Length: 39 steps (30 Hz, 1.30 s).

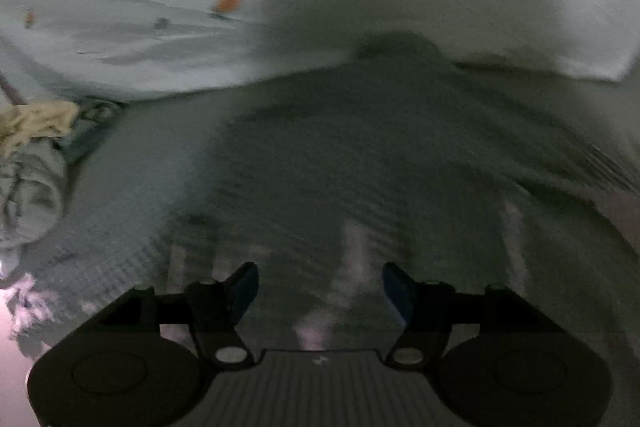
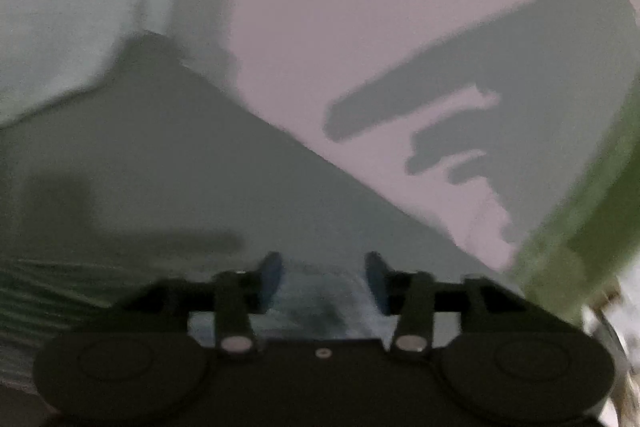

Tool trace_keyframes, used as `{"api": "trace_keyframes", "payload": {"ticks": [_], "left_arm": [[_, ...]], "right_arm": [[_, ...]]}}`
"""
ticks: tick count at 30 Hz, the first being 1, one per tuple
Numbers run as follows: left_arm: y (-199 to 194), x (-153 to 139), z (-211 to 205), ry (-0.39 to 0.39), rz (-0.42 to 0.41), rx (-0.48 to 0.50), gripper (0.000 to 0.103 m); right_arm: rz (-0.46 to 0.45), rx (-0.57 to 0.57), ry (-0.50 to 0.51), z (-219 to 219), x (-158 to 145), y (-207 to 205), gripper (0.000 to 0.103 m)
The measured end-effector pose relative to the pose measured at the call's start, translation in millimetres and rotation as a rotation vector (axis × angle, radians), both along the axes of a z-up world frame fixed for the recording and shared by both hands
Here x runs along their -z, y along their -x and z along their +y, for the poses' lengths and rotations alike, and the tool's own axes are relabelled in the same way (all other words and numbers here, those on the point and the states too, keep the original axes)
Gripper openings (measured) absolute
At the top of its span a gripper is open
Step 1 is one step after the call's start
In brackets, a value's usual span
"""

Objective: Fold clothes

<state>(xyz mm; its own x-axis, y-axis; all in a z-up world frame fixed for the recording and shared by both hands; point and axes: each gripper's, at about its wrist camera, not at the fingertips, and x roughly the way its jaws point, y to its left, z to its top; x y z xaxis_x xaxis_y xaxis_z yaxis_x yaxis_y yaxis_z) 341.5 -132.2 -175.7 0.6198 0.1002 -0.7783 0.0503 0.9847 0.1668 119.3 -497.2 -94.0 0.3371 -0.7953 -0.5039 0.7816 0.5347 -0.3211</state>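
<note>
At the far left of the left wrist view a crumpled heap of clothes (image 1: 32,163), cream and pale grey-green, lies bunched on the surface. Beyond it a large white sheet-like cloth (image 1: 132,27), creased and carrying small orange marks, spreads across the far left and hangs over the far right as a pale fold. In the middle lies a dark grey ribbed garment (image 1: 360,155), spread flat and blurred, its fine ribbing running toward the near edge. The left gripper (image 1: 320,291) sits above the near part of this garment, its blue-padded jaws wide apart with nothing between them.

In the right wrist view, a grey cloth (image 2: 200,167) fills the left and middle, its straight edge slanting from far left to near right across a pale pinkish surface (image 2: 320,27). The right gripper (image 2: 324,277) has its jaws apart over the cloth's near part; the pads do not seem to press on it. A green band (image 2: 580,219) runs along the right edge.
</note>
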Motion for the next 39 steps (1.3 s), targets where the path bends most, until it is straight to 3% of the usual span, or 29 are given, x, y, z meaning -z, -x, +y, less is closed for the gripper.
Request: {"api": "trace_keyframes", "payload": {"ticks": [2,4,6,8,12,14,18,19,20,21,23,24,27,30,32,35,36,37,39], "left_arm": [[-25,-2,23,-0.01,-0.035,-0.017,0.069],[-57,1,41,-0.021,-0.067,-0.01,0.07],[-88,8,54,-0.017,-0.084,0.023,0.073],[-124,21,62,0.011,-0.094,0.097,0.074],[-198,51,57,0.172,-0.055,0.27,0.078],[-231,63,48,0.233,-0.04,0.354,0.078],[-269,85,14,0.215,0.004,0.47,0.076],[-269,90,7,0.195,-0.011,0.479,0.072],[-268,95,1,0.174,-0.029,0.485,0.063],[-263,96,-4,0.185,-0.065,0.482,0.043],[-253,94,-10,0.184,-0.105,0.424,0.015],[-246,92,-17,0.135,-0.154,0.416,0.011],[-243,84,-39,0.003,-0.268,0.425,0.006],[-267,64,-46,0.014,-0.315,0.372,0.005],[-282,62,-51,-0.011,-0.327,0.359,0.006],[-300,83,-57,-0.02,-0.229,0.338,0.012],[-299,89,-57,-0.027,-0.215,0.335,0.021],[-297,93,-57,-0.035,-0.204,0.332,0.028],[-283,88,-47,-0.03,-0.228,0.328,0.054]], "right_arm": [[0.037,-0.12,0.084,35,-5,-26,0.059],[0.083,-0.204,0.195,75,-2,-55,0.073],[0.045,-0.298,0.202,113,-3,-83,0.074],[-0.043,-0.468,0.067,140,-1,-115,0.075],[-0.092,-0.803,-0.388,177,37,-209,0.067],[-0.133,-0.885,-0.451,204,57,-249,0.067],[-0.016,-0.953,-0.411,239,82,-318,0.067],[0.006,-1.006,-0.375,245,83,-326,0.046],[0.026,-1.046,-0.329,253,84,-329,0.036],[0.04,-1.06,-0.285,259,85,-328,0.0],[0.051,-1.057,-0.216,264,88,-330,0.001],[0.041,-1.041,-0.16,269,86,-331,0.001],[-0.009,-1.007,-0.034,284,70,-340,0.0],[-0.063,-0.963,-0.059,284,52,-373,0.0],[-0.033,-0.945,-0.078,286,60,-398,0.001],[0.062,-0.912,-0.127,287,88,-421,0.006],[0.045,-0.899,-0.142,284,90,-417,0.017],[0.011,-0.889,-0.159,277,86,-409,0.038],[-0.103,-0.877,-0.197,255,64,-377,0.061]]}}
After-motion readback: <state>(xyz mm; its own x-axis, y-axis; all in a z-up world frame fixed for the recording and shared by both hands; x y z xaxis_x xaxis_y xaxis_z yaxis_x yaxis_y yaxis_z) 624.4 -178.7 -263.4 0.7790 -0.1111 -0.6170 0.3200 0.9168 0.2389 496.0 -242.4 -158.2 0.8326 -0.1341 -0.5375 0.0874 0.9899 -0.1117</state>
